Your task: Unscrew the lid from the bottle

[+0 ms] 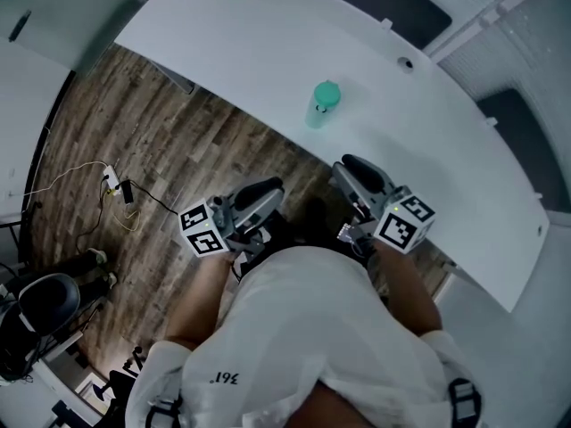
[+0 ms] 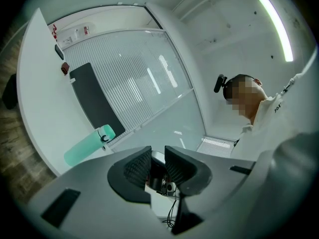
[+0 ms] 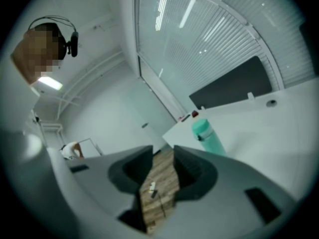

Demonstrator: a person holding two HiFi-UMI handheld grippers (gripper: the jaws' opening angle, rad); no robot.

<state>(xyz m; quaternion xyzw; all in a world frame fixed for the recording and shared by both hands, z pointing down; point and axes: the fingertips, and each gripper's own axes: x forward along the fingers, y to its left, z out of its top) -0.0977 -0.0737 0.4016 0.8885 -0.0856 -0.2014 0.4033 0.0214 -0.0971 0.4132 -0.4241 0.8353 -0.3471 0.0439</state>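
A mint-green bottle (image 1: 323, 103) with its lid on stands upright on the white curved table (image 1: 268, 52), near the front edge. It shows again in the left gripper view as the bottle (image 2: 89, 146) and in the right gripper view as the bottle (image 3: 207, 136). Both grippers hang close to the person's body, short of the table edge and apart from the bottle. My left gripper (image 1: 260, 196) is open, a narrow gap between its pads (image 2: 137, 168) and nothing in it. My right gripper (image 1: 361, 173) is open too, with only wood floor seen between its pads (image 3: 189, 169).
A cable grommet (image 1: 406, 62) sits in the table top to the right of the bottle. A dark mat (image 2: 92, 101) lies farther back, with a small red thing (image 2: 65, 68) beside it. A power strip (image 1: 111, 182) with cables lies on the wood floor at left, a chair (image 1: 40, 303) beyond.
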